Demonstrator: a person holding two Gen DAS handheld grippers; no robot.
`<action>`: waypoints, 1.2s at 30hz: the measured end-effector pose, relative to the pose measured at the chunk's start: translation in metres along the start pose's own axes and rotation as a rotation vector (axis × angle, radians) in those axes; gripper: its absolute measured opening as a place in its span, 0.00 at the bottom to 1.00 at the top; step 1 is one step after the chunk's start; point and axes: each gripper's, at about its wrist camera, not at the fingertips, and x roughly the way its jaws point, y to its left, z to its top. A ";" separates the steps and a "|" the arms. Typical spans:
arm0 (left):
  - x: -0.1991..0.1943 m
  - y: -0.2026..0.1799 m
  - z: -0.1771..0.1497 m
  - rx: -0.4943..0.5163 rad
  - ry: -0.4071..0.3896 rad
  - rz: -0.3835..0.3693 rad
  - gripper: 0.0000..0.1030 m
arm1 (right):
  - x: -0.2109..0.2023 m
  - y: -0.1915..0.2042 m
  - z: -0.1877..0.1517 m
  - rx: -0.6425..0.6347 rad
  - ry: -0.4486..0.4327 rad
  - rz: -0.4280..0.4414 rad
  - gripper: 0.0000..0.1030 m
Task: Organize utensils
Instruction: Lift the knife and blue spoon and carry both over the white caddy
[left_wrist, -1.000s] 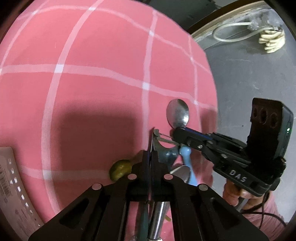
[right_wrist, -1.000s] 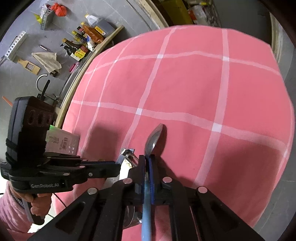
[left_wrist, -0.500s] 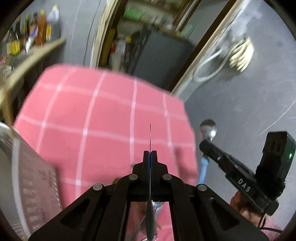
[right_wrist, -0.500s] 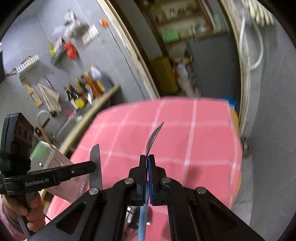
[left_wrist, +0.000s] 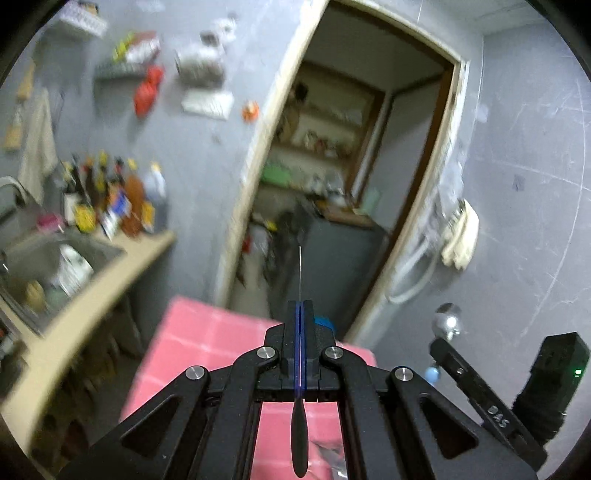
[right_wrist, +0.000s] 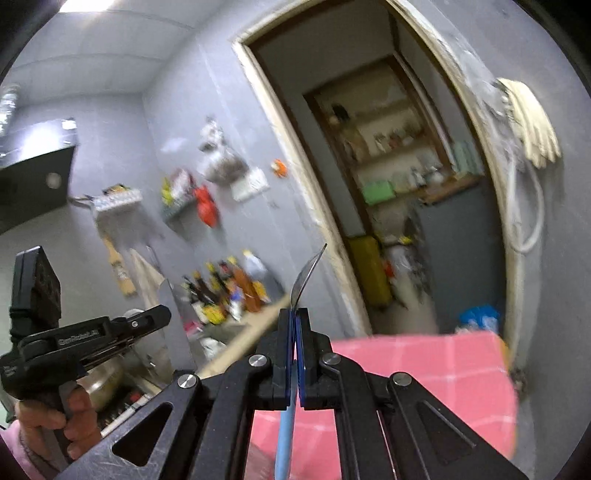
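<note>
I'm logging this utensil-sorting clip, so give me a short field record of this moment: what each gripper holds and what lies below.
left gripper: shut on the knife, dark handle toward the camera, thin blade edge-on, pointing ahead
right gripper: shut on the spoon, light blue handle, metal bowl ahead
surface below: pink checked cloth
background: open doorway, bottles on a counter, blurred

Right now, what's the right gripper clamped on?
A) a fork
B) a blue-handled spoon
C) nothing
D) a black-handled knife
B: the right gripper is shut on the blue-handled spoon, its metal bowl sticking up past the pads and the blue handle hanging below; the knife sits in the left gripper.
</note>
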 end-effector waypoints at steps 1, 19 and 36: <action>-0.006 0.009 0.003 0.006 -0.021 0.011 0.00 | 0.002 0.010 -0.001 -0.003 -0.012 0.018 0.03; -0.016 0.095 -0.048 0.050 -0.084 0.034 0.00 | 0.095 0.076 -0.084 -0.023 0.073 0.152 0.03; 0.005 0.105 -0.078 0.017 0.076 0.015 0.00 | 0.096 0.084 -0.122 -0.154 0.208 0.135 0.04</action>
